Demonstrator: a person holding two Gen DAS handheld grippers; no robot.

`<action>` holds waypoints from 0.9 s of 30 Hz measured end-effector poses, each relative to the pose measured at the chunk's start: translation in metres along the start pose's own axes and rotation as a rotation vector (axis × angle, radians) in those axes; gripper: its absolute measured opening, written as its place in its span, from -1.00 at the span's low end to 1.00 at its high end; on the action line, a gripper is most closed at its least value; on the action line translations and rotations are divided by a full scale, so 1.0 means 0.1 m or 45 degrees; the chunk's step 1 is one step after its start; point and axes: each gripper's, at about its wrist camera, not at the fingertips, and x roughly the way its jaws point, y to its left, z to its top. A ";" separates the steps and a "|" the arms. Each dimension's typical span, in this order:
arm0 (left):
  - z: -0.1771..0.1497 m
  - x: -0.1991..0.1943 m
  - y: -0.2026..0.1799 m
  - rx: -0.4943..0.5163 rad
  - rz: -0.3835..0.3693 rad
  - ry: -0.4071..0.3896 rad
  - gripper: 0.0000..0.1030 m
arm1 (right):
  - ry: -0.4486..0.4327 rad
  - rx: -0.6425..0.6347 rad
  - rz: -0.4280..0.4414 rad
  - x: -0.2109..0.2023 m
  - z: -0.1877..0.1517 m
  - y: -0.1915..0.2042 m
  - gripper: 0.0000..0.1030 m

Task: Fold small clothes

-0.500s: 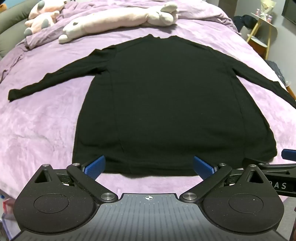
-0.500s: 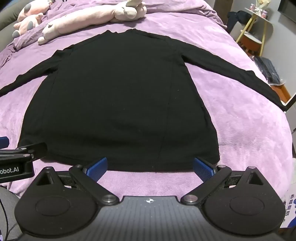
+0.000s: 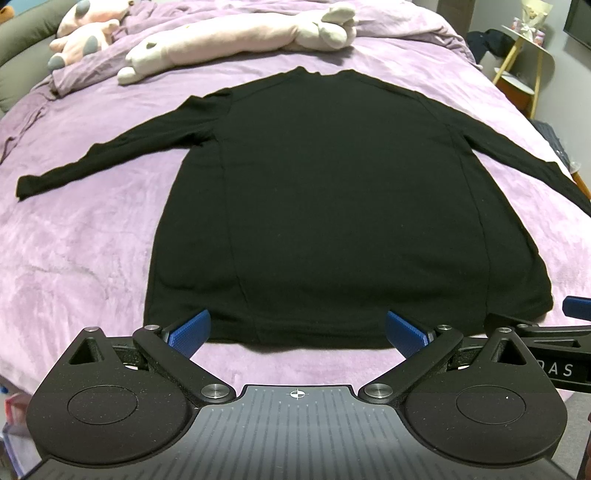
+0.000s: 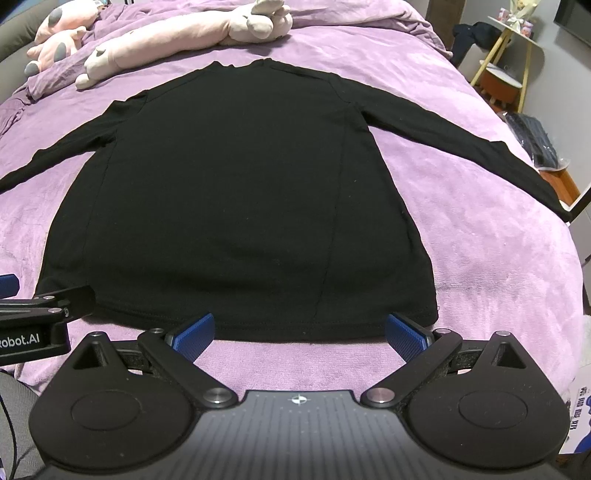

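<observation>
A black long-sleeved top (image 3: 332,199) lies flat on the purple bed cover (image 3: 74,258), collar far, hem near, both sleeves spread out sideways. It also shows in the right wrist view (image 4: 236,192). My left gripper (image 3: 298,328) is open, its blue fingertips (image 3: 188,330) just at the near hem. My right gripper (image 4: 300,330) is open too, at the hem toward the right corner. Each gripper's side shows at the edge of the other's view. Both are empty.
A long pale plush toy (image 3: 236,37) lies across the bed beyond the collar, with pink plush toys (image 3: 85,33) at the far left. A small side table with yellow legs (image 4: 506,59) and dark clothes stand off the bed's right side.
Both grippers have edged slightly forward toward the hem. The top has not moved.
</observation>
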 end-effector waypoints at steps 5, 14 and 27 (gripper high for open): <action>0.00 0.00 0.00 -0.001 0.000 0.001 1.00 | 0.000 0.000 0.000 0.00 0.00 0.00 0.92; 0.00 0.00 0.00 0.001 -0.001 -0.002 1.00 | -0.005 -0.001 0.000 -0.02 0.01 0.00 0.92; -0.01 0.01 0.01 0.001 0.001 -0.001 1.00 | -0.010 0.000 0.001 -0.04 0.02 0.00 0.92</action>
